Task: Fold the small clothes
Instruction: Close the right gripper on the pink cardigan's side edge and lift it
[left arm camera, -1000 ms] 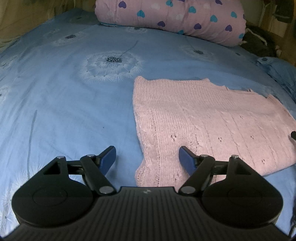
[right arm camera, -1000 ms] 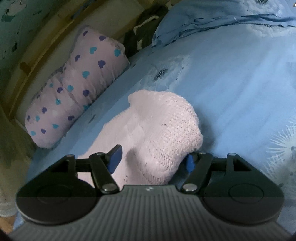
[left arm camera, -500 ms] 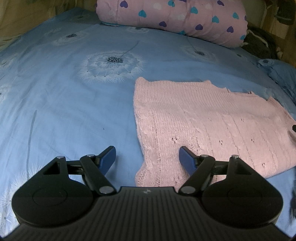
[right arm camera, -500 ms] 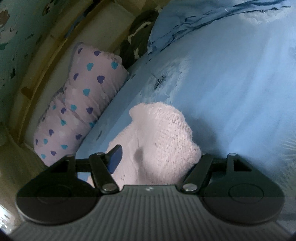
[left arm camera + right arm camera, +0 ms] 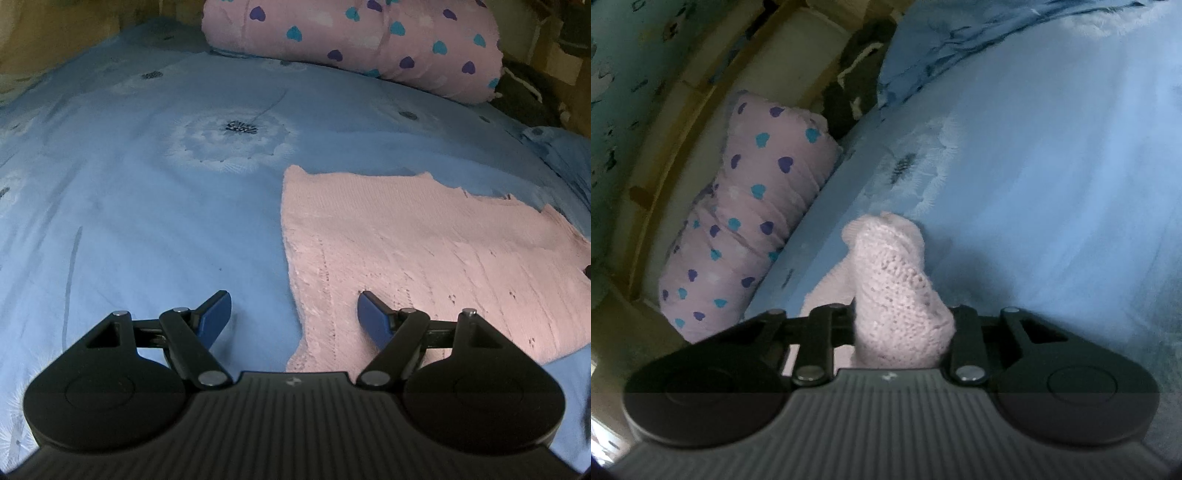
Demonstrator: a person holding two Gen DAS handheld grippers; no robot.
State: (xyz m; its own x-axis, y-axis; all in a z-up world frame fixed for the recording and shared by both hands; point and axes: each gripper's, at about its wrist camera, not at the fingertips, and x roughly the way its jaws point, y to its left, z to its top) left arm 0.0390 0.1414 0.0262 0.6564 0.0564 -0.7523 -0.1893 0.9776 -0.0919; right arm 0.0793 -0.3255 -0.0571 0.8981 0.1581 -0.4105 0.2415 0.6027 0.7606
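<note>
On the blue bed sheet [image 5: 147,206] lay a pink knit [image 5: 424,258], spread flat, its near left corner between the spread fingers of the left gripper [image 5: 294,314]; right finger [image 5: 371,317] over the knit, left finger [image 5: 216,314] over bare sheet, nothing grasped. Far behind, a heart-print pillow [image 5: 351,40]. From the right wrist only: right gripper [image 5: 901,325] just closed and clenched on a bunched fold of the knit [image 5: 897,295], raised off the sheet; fingertips buried in the wool. Also seen there alone, rumpled blue cloth [image 5: 960,40] at the far right and a dark bundle [image 5: 857,85] beside the pillow [image 5: 757,221].
</note>
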